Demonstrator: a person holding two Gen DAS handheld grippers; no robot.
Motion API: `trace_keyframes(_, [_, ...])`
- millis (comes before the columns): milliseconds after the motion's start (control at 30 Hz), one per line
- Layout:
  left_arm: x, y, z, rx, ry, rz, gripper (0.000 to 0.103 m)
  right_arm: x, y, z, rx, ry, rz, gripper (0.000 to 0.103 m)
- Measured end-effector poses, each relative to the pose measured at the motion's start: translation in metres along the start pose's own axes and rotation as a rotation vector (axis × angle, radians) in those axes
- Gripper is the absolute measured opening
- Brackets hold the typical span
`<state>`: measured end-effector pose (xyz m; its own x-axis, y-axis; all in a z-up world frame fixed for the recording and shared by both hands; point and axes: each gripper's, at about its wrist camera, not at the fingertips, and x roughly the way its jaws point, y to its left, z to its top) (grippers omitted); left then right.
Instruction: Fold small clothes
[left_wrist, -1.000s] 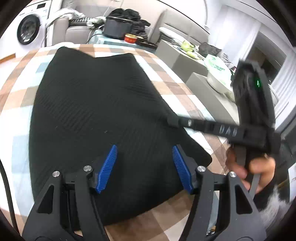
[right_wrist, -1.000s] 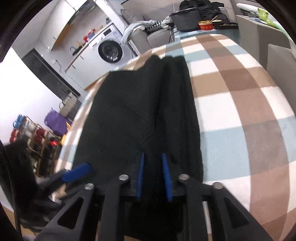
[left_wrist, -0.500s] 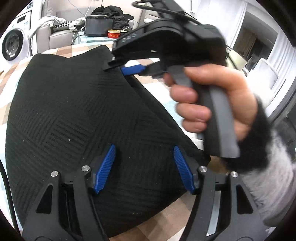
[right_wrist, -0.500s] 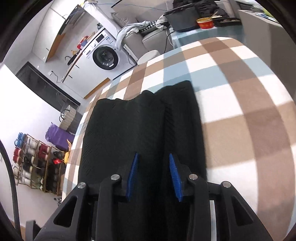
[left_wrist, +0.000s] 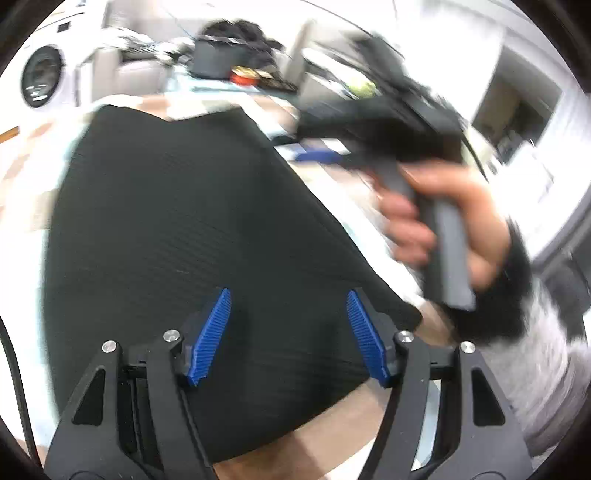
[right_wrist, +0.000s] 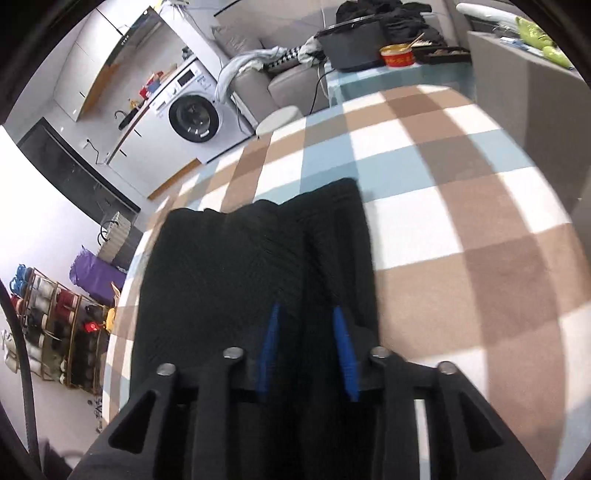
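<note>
On the checked cloth (right_wrist: 443, 206) of brown, white and pale blue squares, a black ribbed garment (left_wrist: 177, 229) is lying spread out, with a folded ridge running along its right side in the right wrist view. Beneath the left gripper (left_wrist: 288, 332) the garment's near part is filling the gap between the blue pads (left_wrist: 212, 332), which are standing wide apart above the fabric and pressing on nothing. Over the garment's right edge the right gripper (right_wrist: 306, 350) is hovering with its jaws opening; the folded ridge of the garment (right_wrist: 258, 266) is lying between its blue pads (right_wrist: 341, 350), and whether they are touching the fabric cannot be told. Seen from the left wrist camera, the right gripper (left_wrist: 321, 157) is showing blurred beyond the garment's right edge, gripped by a hand (left_wrist: 443, 225) in a fuzzy dark cuff. Behind the cloth a washing machine (right_wrist: 194, 118) is standing against the wall, and a red bowl (right_wrist: 397, 55) is sitting on a far surface beside a dark tub (right_wrist: 351, 44).
</note>
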<state>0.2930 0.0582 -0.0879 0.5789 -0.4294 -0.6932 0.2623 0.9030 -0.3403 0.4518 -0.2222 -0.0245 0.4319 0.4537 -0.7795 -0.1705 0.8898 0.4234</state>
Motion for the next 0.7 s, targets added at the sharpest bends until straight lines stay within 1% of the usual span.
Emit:
trace_keyframes(33, [-0.010, 0.008, 0.001, -0.025, -0.026, 0.019, 0.063, -0.008, -0.002, -0.003, -0.002, -0.009, 0.001, 0.042])
trace_keyframes(100, [-0.028, 0.029, 0.002, -0.083, -0.075, 0.062, 0.063, -0.026, -0.006, -0.016, -0.011, -0.014, 0.005, 0.043])
trace_keyframes(200, [-0.047, 0.065, 0.001, -0.159, -0.116, 0.154, 0.063, -0.042, -0.014, -0.039, -0.013, 0.006, 0.018, 0.043])
trace_keyframes(267, [-0.052, 0.084, 0.000, -0.187, -0.110, 0.214, 0.063, -0.048, -0.019, -0.056, -0.009, 0.027, 0.026, 0.043])
trace_keyframes(333, [-0.052, 0.100, -0.004, -0.214, -0.089, 0.255, 0.063, -0.050, -0.020, -0.072, -0.011, 0.048, 0.038, 0.043])
trace_keyframes(433, [-0.044, 0.119, -0.010, -0.243, -0.048, 0.279, 0.063, -0.048, -0.021, -0.088, -0.012, 0.064, 0.039, 0.043])
trace_keyframes(467, [-0.036, 0.129, -0.007, -0.252, -0.035, 0.285, 0.063, -0.047, -0.020, -0.092, -0.012, 0.069, 0.041, 0.043])
trace_keyframes(567, [-0.032, 0.138, -0.020, -0.260, -0.015, 0.277, 0.063, -0.045, -0.017, -0.094, -0.026, 0.064, 0.054, 0.042])
trace_keyframes(600, [-0.025, 0.139, -0.018, -0.259, -0.016, 0.279, 0.061, -0.042, -0.015, -0.093, -0.032, 0.062, 0.053, 0.033])
trace_keyframes(633, [-0.019, 0.140, -0.016, -0.256, -0.019, 0.275, 0.057, -0.038, -0.013, -0.091, -0.038, 0.064, 0.049, 0.029])
trace_keyframes(667, [-0.012, 0.142, -0.010, -0.255, -0.019, 0.273, 0.054, -0.034, -0.011, -0.090, -0.048, 0.064, 0.049, 0.027])
trace_keyframes(700, [-0.009, 0.144, -0.008, -0.256, -0.022, 0.270, 0.046, -0.031, -0.009, -0.088, -0.054, 0.063, 0.049, 0.021])
